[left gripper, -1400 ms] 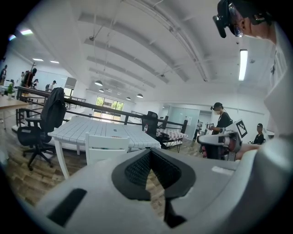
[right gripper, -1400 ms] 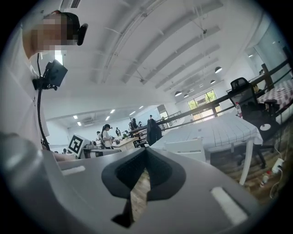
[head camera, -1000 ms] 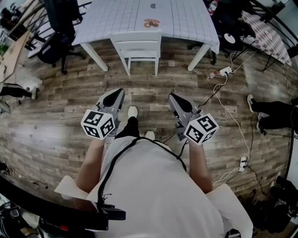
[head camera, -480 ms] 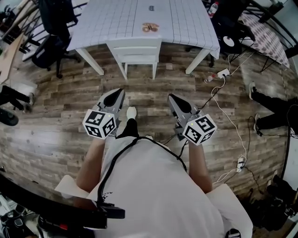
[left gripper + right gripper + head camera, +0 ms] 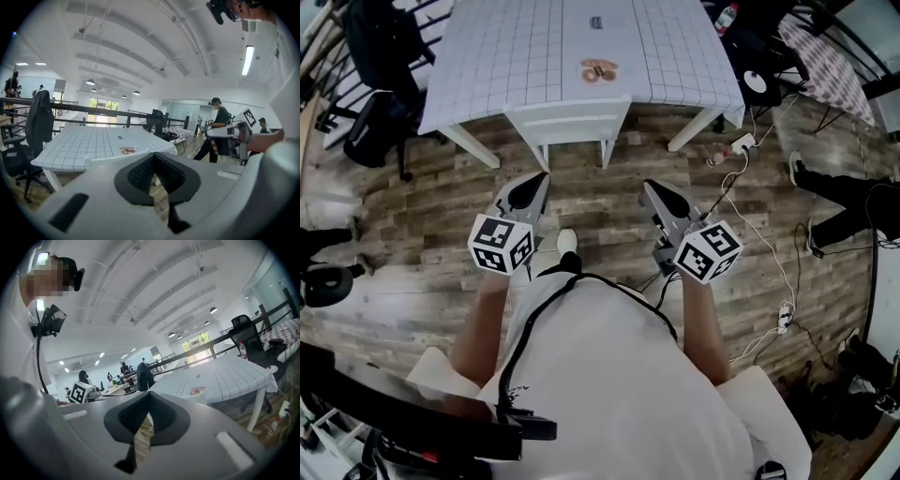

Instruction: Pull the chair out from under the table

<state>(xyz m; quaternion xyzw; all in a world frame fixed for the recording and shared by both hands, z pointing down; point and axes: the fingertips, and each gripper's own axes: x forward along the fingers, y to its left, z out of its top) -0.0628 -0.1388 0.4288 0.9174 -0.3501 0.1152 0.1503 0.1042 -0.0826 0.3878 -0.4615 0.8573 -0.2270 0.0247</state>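
Observation:
A white chair (image 5: 568,118) stands tucked under a table (image 5: 506,56) with a checked white cloth at the top of the head view. Both grippers are held out in front of the person, a short way from the chair and touching nothing. My left gripper (image 5: 537,183) is shut and empty, pointing at the chair's left side. My right gripper (image 5: 651,188) is shut and empty too, off the chair's right side. In the left gripper view the shut left gripper (image 5: 155,157) faces the chair back (image 5: 105,162). The right gripper (image 5: 148,397) faces the chair (image 5: 200,400) from its left.
A round snack item (image 5: 600,70) and a small dark card (image 5: 597,22) lie on the cloth. Black office chairs (image 5: 380,89) stand at the left. Cables and a power strip (image 5: 741,144) lie on the wood floor at the right, near another person's legs (image 5: 839,192).
The person has stepped forward: table and chair sit nearer and lower in the head view. Both grippers came closer to the chair, side by side, still shut.

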